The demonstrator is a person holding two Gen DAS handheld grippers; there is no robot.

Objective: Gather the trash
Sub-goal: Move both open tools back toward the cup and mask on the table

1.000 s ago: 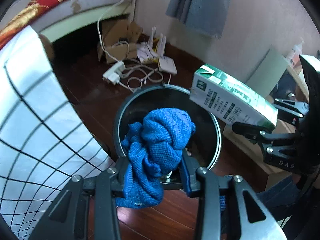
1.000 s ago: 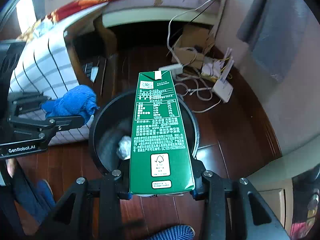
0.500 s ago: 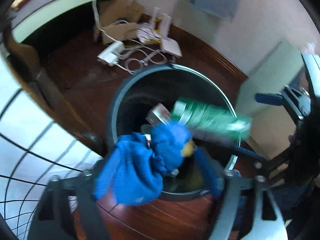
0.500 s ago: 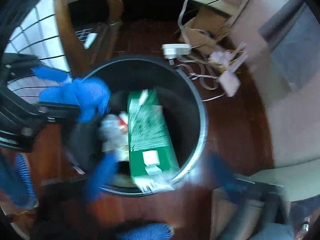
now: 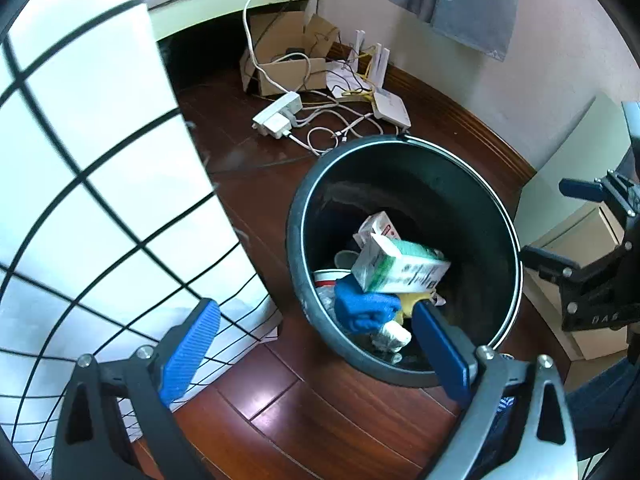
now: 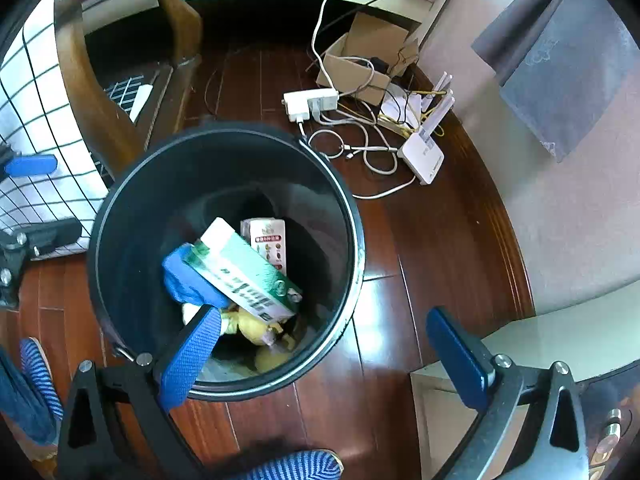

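A black round bin [image 5: 440, 200] stands on the dark wood floor. Inside it a green and white carton [image 5: 404, 270] lies tilted on a blue cloth [image 5: 364, 306], among other wrappers and a small box. My left gripper [image 5: 314, 312] hovers over the bin's near-left rim, jaws still opening, with nothing between the blue pads. In the right wrist view the same bin [image 6: 224, 130], carton [image 6: 244, 270] and cloth [image 6: 184, 276] show from above. My right gripper [image 6: 324, 316] stands wide open over the bin's near-right rim, holding nothing.
A power strip [image 5: 278, 118], loose cables, a white router [image 6: 422, 152] and a cardboard box [image 5: 288, 64] lie on the floor behind the bin. A black-checked white cloth [image 5: 100, 180] hangs at left over a wooden frame [image 6: 84, 80]. A striped slipper [image 6: 296, 466] is near.
Both grippers opened and sank toward the bin. The blue cloth left the left gripper and the green carton left the right one; both now lie inside the bin.
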